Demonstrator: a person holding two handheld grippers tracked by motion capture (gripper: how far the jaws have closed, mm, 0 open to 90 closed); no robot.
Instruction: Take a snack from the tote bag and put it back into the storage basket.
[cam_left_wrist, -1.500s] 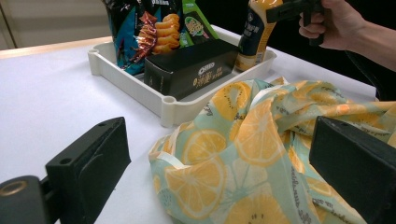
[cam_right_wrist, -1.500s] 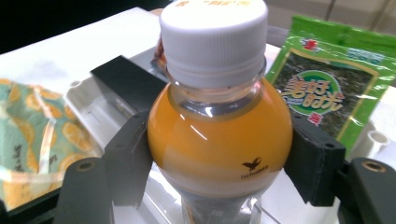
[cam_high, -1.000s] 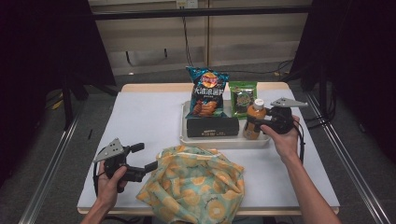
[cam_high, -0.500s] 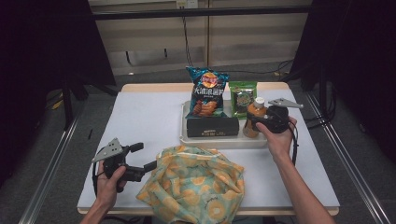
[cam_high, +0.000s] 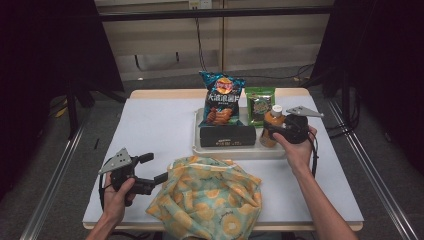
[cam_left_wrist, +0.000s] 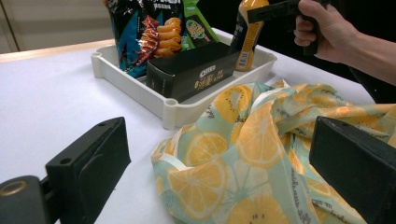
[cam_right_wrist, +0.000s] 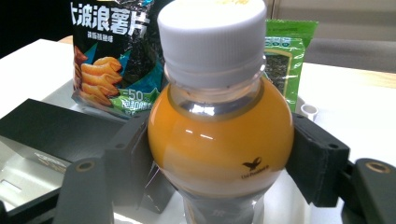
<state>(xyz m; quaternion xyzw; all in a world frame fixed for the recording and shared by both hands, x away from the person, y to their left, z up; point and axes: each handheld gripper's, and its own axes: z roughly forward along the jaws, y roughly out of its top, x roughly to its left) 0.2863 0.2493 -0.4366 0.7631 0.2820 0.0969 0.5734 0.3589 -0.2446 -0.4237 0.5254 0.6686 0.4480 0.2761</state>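
Closing in on the bottle (cam_high: 270, 126) is the one change worth noting: a second ago the right gripper (cam_high: 274, 131) sat slightly farther to the right at the tray's (cam_high: 235, 151) right end, and it is now drawn in against the bottle's shoulder. In the right gripper view the fingers (cam_right_wrist: 315, 158) are seen pressed to either side of the orange belly, below the white cap, so the bottle (cam_right_wrist: 219, 135) is judged to be gripped — wide, but on a wide thing. It is not yet lifted; it stands upright in the tray's right end, just beside the black box (cam_high: 227, 135) and in front of the green packet (cam_high: 260, 104), with the chip bag (cam_high: 221, 98) behind the box.

Nothing else has been shifted. The left gripper (cam_high: 150, 167) is held where it was at the near left of the bench (cam_high: 160, 125), its fingers (cam_left_wrist: 88, 170) standing wide apart with the edge of the fruit-print bag (cam_high: 207, 197) between them, not pinched.

With the grasp judged made, the next step is likely a lift out of the tray toward the bag — whose mouth is not seen opened, so the left gripper may be needed there first.
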